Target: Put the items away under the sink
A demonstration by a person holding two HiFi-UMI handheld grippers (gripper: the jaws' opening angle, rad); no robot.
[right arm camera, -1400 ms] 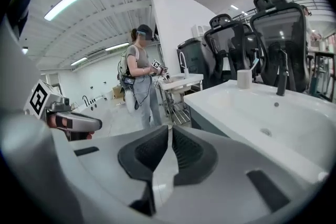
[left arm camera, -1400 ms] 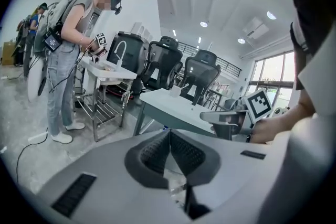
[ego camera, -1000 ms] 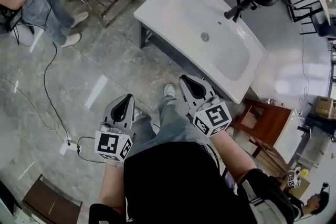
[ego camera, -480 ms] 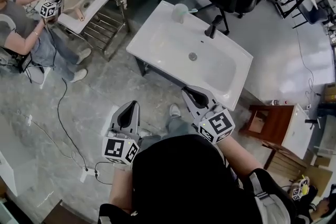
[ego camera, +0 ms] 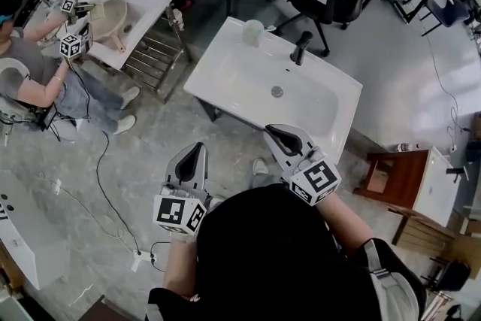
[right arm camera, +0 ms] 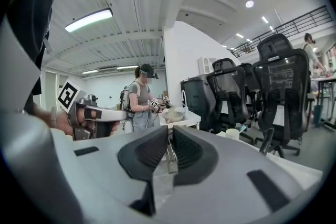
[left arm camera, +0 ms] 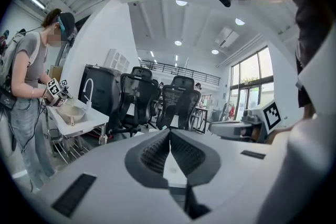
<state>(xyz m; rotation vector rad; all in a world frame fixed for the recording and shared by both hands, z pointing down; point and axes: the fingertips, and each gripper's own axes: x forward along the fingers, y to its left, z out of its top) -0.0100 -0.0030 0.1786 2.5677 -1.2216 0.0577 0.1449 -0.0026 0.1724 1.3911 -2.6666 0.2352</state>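
Since earlier, the left tool (ego camera: 192, 160) and right tool (ego camera: 279, 137) have tipped upward, away from the sink (ego camera: 225, 68). Both are closed, empty (no items visible): fetching or finished alike

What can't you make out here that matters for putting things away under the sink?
1. Space under the white sink: head view, covered by the sink's own top.
2. Contents of the cup at its back corner: head view, too small.
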